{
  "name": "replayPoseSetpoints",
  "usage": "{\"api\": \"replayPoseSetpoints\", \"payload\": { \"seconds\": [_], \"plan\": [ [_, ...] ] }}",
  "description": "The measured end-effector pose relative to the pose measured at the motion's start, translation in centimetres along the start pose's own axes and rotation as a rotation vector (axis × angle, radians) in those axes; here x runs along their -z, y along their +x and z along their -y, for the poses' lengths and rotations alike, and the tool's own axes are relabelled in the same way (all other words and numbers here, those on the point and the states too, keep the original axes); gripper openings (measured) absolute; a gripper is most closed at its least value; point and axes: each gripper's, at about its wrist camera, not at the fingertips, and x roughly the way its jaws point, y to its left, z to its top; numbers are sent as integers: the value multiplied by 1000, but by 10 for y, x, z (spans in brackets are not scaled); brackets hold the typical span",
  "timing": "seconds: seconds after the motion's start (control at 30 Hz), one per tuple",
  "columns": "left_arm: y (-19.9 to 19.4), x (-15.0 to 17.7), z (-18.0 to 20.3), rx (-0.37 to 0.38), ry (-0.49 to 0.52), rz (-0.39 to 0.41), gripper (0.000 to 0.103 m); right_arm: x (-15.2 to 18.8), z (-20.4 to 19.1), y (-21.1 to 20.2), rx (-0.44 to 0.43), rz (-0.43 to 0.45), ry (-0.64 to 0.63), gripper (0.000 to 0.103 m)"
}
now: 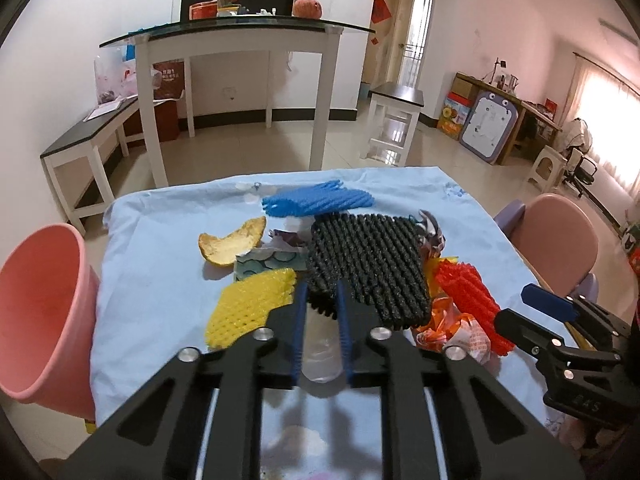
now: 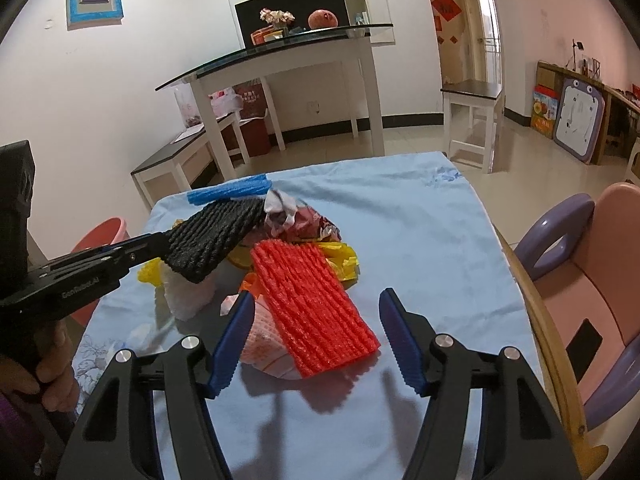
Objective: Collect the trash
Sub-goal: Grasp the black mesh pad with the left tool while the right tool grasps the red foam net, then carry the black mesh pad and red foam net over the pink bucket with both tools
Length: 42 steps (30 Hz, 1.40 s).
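Pink plastic bin [image 1: 44,316] off the tabletop's left edge. Left gripper [image 1: 322,300], "GenRobot.AI" on its side, fingers clenched on the near edge of the black foam net [image 1: 368,264], lifted mid-tabletop. Yellow foam net [image 1: 250,306] and orange peel [image 1: 234,240] to its left. Red ribbed foam net [image 2: 316,308] lies on crumpled wrappers. Right gripper [image 2: 316,338] fingers spread wide, released, around its near end.

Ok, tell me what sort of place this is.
Most likely a home living or dining room: a glass-topped table with flowers, a child's chair, and a tiled floor around the cloth-covered table.
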Motion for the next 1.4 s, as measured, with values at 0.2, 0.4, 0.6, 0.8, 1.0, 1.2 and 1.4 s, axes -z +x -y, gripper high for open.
{"api": "replayPoseSetpoints", "payload": {
  "seconds": [0.2, 0.4, 0.6, 0.8, 1.0, 1.2, 1.4],
  "plan": [
    [-13, -1, 4, 17, 16, 56, 8, 0, 3, 6, -6, -19, 7, 57],
    [-29, -4, 9, 42, 18, 96, 8, 1, 6, 14, -14, -57, 17, 36],
    [-43, -4, 9, 58, 0, 123, 8, 3, 2, 14, -24, -77, 8, 12],
    [-61, -6, 4, 59, -22, 172, 8, -5, -2, -4, -30, -7, -4, 10],
    [-83, -9, -11, 31, -62, 228, 8, -21, -13, -21, -62, 49, -13, 10],
    [-103, -8, -29, -33, -93, 271, 8, -39, -40, -23, -105, 72, -62, 10],
    [-126, -4, -55, -113, -119, 307, 8, -58, -91, -15, -160, 85, -157, 10]
  ]
}}
